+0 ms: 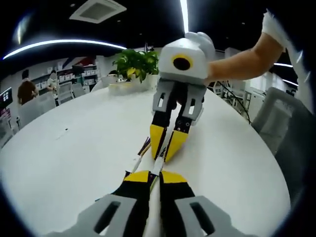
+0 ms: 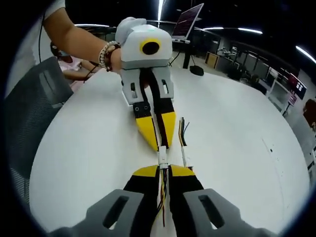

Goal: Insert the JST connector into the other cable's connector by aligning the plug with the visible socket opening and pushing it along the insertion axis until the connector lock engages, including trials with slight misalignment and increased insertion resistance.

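The two grippers meet tip to tip over a white round table point(image 1: 74, 148). In the left gripper view my left gripper point(image 1: 154, 174) is shut on a cable, whose small white JST connector point(image 1: 159, 165) sticks out ahead. The right gripper point(image 1: 165, 154) comes down from the top, shut on the other end at that connector. In the right gripper view my right gripper point(image 2: 164, 169) is shut on red, yellow and black wires point(image 2: 162, 195). The white connector point(image 2: 162, 158) bridges to the left gripper point(image 2: 160, 145). Whether the two halves are fully seated is hidden by the jaws.
A loose cable point(image 1: 140, 150) with coloured wires lies on the table beside the jaws, also in the right gripper view point(image 2: 183, 138). A potted plant point(image 1: 137, 64) stands at the table's far edge. A grey chair point(image 2: 29, 113) stands at the rim. A person's arm point(image 2: 81, 42) holds each gripper.
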The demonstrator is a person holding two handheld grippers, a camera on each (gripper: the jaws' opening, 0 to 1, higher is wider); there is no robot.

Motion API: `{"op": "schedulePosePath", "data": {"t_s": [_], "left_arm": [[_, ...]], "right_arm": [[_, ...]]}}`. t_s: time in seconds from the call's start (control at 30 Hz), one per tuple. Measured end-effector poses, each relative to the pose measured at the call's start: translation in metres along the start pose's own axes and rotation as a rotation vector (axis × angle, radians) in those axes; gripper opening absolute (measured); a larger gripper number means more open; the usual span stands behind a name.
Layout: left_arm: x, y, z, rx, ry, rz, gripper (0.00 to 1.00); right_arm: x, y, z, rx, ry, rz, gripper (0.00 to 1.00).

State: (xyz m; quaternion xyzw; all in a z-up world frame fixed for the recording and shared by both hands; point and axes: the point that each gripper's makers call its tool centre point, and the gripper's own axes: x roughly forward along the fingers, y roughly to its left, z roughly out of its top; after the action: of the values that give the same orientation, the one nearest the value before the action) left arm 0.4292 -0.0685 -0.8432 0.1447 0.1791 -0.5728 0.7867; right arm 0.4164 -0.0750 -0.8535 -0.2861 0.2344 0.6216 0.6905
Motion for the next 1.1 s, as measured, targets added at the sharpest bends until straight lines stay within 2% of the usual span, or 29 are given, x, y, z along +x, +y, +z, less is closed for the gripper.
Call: {"op": "schedulePosePath", "data": {"t_s": [0.13, 0.5, 0.77, 0.87, 0.93, 0.97, 1.03, 1.1], "left_arm": [[0.003, 0.001, -0.004, 0.011, 0.018, 0.005, 0.0], [0.004, 0.002, -0.005, 0.02, 0.025, 0.018, 0.01], [-0.008, 0.008, -0.002, 0.006, 0.019, 0.052, 0.05], [-0.014, 0.007, 0.003, -0.011, 0.002, 0.063, 0.06], [-0.018, 0.006, 0.009, -0.039, -0.021, 0.073, 0.07], [-0.02, 0.005, 0.016, -0.073, -0.059, 0.078, 0.09], [-0.023, 0.004, 0.02, -0.091, -0.072, 0.085, 0.17], [-0.026, 0.0, 0.024, -0.086, -0.08, 0.087, 0.19]], "right_arm": [[0.003, -0.003, -0.006, -0.001, 0.01, -0.007, 0.04], [0.002, -0.004, -0.006, 0.043, -0.003, -0.025, 0.05], [-0.007, -0.005, -0.006, 0.036, 0.02, -0.06, 0.1], [-0.014, -0.007, -0.002, 0.045, 0.013, -0.082, 0.11], [-0.02, -0.01, 0.004, 0.08, -0.016, -0.115, 0.13], [-0.023, -0.01, 0.007, 0.096, -0.035, -0.122, 0.14], [-0.029, -0.008, 0.012, 0.119, -0.062, -0.137, 0.16], [-0.033, -0.008, 0.015, 0.133, -0.076, -0.157, 0.18]]}}
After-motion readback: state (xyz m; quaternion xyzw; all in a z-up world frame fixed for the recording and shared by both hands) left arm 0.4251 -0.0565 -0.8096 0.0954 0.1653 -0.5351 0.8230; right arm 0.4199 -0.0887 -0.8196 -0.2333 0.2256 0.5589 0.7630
